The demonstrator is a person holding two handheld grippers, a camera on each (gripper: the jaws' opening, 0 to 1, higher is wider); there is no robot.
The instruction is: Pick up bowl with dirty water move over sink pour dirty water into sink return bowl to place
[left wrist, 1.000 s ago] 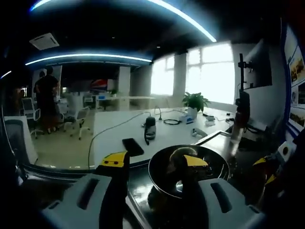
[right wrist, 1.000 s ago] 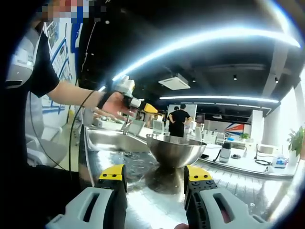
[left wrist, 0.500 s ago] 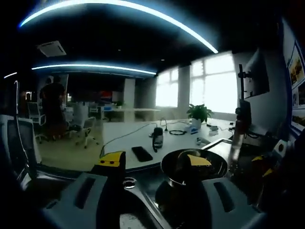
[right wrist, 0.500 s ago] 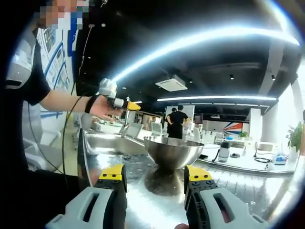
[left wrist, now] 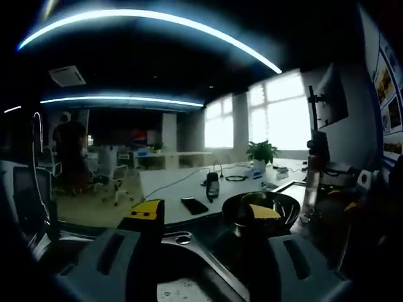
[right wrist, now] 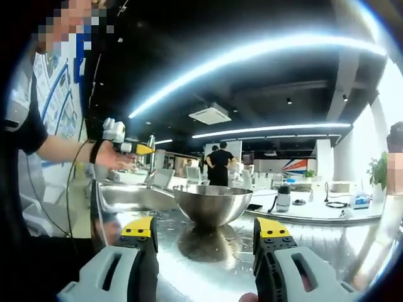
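A steel bowl stands upright on the wet steel counter, straight ahead of my right gripper. That gripper is open and stops short of the bowl, with nothing between its jaws. In the left gripper view the same bowl looks dark and sits behind the right jaw; what it holds is hidden. My left gripper is open and empty above the sink basin. In the right gripper view a hand holds the left gripper up at the left, beyond the sink.
A curved faucet rises at the sink. A tall bottle stands right of the bowl. Beyond the counter, a white table holds a phone, a dark flask and a plant. A person stands far back.
My left gripper has drawn back from the bowl and moved over the sink, farther left in the right gripper view. The bowl has stayed put. The right jaws stand slightly wider.
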